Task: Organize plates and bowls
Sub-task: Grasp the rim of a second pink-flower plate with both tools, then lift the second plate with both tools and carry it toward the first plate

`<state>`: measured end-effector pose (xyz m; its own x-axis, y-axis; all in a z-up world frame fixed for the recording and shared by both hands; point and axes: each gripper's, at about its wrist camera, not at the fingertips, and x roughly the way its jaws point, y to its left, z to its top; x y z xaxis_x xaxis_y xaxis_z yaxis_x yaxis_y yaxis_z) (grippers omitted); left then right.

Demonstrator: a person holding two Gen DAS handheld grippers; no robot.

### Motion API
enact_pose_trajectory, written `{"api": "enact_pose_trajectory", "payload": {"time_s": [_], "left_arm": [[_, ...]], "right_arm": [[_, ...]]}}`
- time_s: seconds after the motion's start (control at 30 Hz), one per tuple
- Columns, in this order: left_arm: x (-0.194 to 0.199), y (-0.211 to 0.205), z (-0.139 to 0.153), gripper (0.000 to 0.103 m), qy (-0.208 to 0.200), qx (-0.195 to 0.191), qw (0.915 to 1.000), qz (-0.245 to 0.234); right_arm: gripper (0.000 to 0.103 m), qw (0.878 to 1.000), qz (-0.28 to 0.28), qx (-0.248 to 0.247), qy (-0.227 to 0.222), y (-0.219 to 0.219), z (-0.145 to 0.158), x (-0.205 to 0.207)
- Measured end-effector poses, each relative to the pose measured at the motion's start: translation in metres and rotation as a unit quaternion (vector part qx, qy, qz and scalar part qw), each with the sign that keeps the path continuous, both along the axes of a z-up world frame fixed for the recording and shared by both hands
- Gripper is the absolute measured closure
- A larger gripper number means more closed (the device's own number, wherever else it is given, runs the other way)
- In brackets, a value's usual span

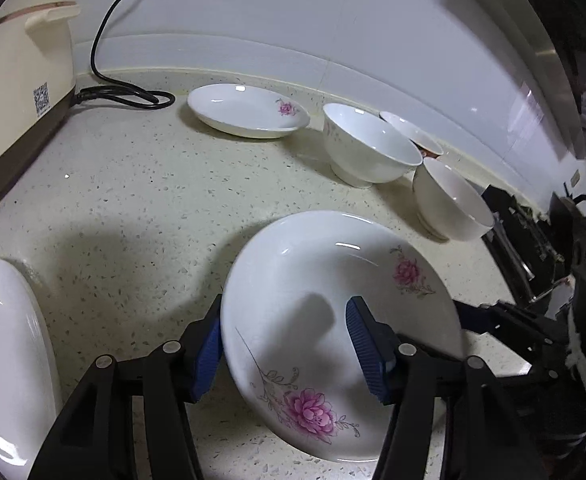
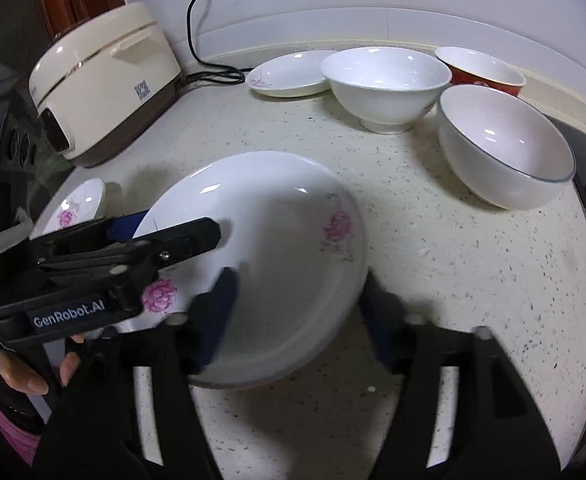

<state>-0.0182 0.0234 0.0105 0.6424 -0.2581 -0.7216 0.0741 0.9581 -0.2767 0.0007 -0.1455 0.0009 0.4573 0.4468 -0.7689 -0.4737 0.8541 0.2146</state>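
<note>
My left claw (image 1: pixel 285 344) straddles the near rim of a flowered plate (image 1: pixel 333 280), one blue pad against the outer edge and the other over the inner face; whether both pads press I cannot tell. The plate is tilted, its far edge towards the bowls. In the right wrist view my right claw (image 2: pixel 293 312) sits at the plate's lower rim with its jaws spread, one pad blurred over the plate face and the other just outside the edge. On the speckled counter (image 1: pixel 133 200) behind stand a second flowered plate (image 1: pixel 249 110), two white bowls (image 2: pixel 385 80) and a red bowl (image 2: pixel 481 70). A third plate (image 1: pixel 5 340) lies at my left, near the cream rice cooker (image 2: pixel 105 80).
</note>
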Motion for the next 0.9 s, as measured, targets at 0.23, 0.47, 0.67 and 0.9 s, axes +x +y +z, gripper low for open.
{"api": "enact_pose_trajectory", "payload": {"time_s": [0.23, 0.47, 0.67, 0.9], "left_arm": [[0.001, -0.005, -0.002, 0.031, 0.002, 0.009, 0.9999, -0.013], [0.0, 0.002, -0.002, 0.02, 0.002, -0.002, 1.0, 0.003], [-0.003, 0.012, -0.004, 0.074, 0.006, 0.005, 0.9991, 0.042], [-0.007, 0.017, -0.006, 0.082, 0.007, 0.004, 0.9991, 0.043]], "right_arm": [[0.016, 1.0, 0.003, -0.022, -0.001, 0.007, 0.001, 0.002], [0.04, 1.0, -0.015, -0.002, -0.005, -0.001, 0.002, 0.001], [0.073, 0.999, -0.05, 0.011, -0.002, -0.013, 0.002, 0.004], [0.082, 0.997, -0.063, 0.041, 0.012, -0.023, 0.0, 0.007]]}}
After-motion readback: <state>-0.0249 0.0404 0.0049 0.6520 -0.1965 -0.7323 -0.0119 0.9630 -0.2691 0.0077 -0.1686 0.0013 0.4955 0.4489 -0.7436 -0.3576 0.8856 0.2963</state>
